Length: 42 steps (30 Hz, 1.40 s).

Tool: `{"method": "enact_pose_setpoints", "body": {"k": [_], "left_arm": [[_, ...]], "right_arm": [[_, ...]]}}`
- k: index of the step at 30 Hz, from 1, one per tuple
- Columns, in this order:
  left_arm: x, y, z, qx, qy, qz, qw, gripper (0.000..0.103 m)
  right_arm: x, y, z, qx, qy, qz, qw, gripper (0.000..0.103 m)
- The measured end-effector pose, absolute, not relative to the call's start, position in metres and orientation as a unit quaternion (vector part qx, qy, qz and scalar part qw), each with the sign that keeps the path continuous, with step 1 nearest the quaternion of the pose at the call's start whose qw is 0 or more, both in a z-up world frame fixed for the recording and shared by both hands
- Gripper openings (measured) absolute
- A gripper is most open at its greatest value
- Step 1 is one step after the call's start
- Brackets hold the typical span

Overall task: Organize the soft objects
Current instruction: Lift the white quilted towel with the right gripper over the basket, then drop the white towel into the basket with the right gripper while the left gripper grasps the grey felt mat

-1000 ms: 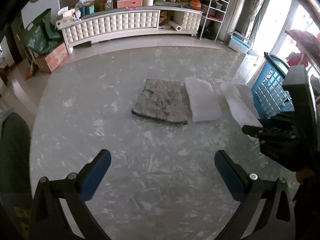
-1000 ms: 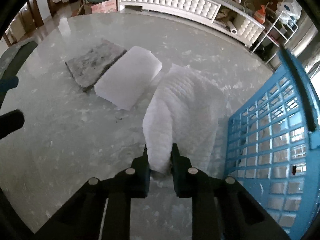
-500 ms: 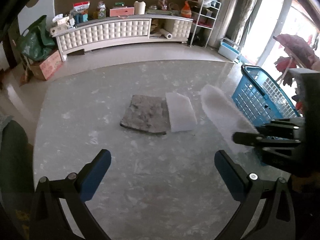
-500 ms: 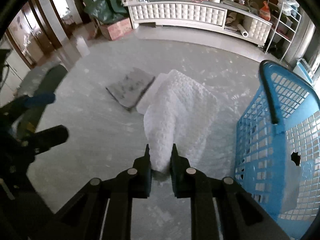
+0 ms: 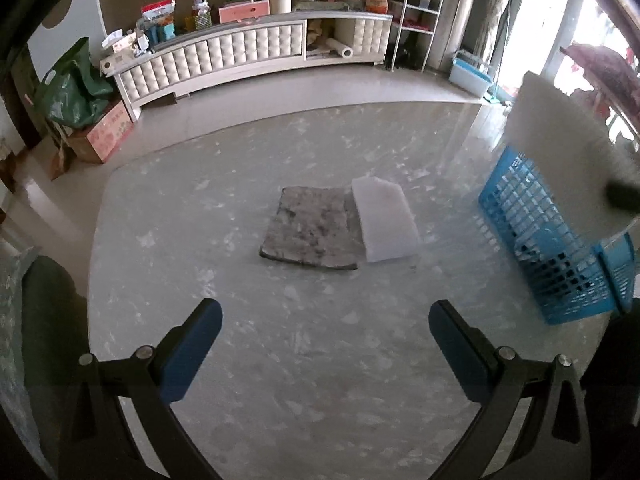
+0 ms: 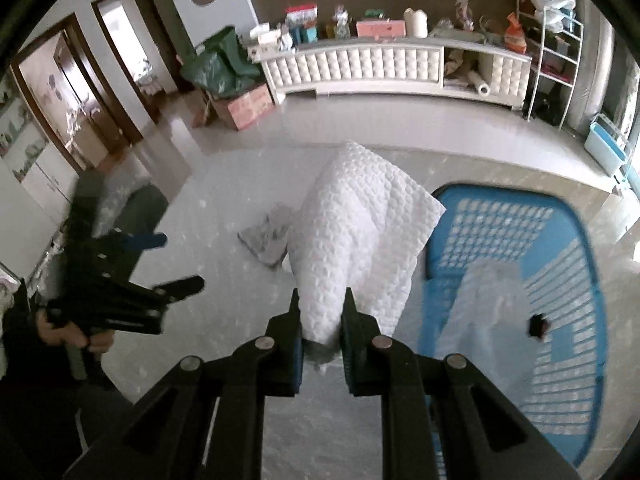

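**Kid:** Right wrist view first! What is that white bumpy thing?

**Friend:** A white cloth (image 6: pixel 352 240). The right gripper (image 6: pixel 320 312) is pinching it by one bunched end, and the rest hangs loose in the air. It looks soft and light, I think. It flops and folds, so it won't break. Pinching a gathered end is a good way to hold it.

**Kid:** Where does it go?

**Friend:** Probably into the blue basket (image 6: pixel 580 248), at three o'clock from the cloth. Something pale already lies in there.

**Kid:** And the other tool?

**Friend:** The left gripper (image 5: pixel 324 332) is spread wide with nothing in it. It hangs over the table (image 5: pixel 320 400).

**Kid:** What's left on the table?

**Friend:** A grey pad (image 5: pixel 310 232) in the middle, and a white pad (image 5: pixel 384 220) touching it at three o'clock. Both lie flat. I'd guess you'd pinch them at an edge.

**Kid:** Is the table slippery?

**Friend:** It looks shiny and smooth, like marble, so flat things may slide. Behind, at twelve o'clock, a long white cabinet (image 5: pixel 248 56) holds boxes and bags. A green bag (image 5: pixel 72 88) sits at ten o'clock.
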<state>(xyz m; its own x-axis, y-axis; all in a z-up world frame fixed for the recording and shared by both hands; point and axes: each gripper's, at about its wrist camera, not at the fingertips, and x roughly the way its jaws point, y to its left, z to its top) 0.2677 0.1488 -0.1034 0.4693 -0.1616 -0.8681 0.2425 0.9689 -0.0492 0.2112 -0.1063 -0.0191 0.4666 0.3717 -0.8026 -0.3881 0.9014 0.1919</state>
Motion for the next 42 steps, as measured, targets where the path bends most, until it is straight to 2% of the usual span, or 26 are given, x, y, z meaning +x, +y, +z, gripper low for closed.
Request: {"method": "enact_pose_setpoints", "body": {"k": [10,28,35,42], "left_arm": [[0.308,0.145,-0.131,0.069,0.514,-0.117,0.847,0.103],[0.371,0.141,-0.198,0.092,0.542,-0.123,0.826,0.103],[0.382,0.140,-0.208,0.092,0.544,-0.135,0.823,0.103],[0.386,0.142,-0.208,0.087,0.542,-0.131,0.826,0.102]], "right_arm": [[0.206,-0.160,0.006,-0.009,0.438,0.176,0.881,0.014],[0.203,-0.189,-0.020,-0.012,0.475,0.141,0.868,0.014],[0.201,-0.196,-0.023,-0.035,0.480,0.137,0.866,0.014],[0.211,-0.186,-0.050,-0.065,0.515,0.143,0.842,0.015]]}}
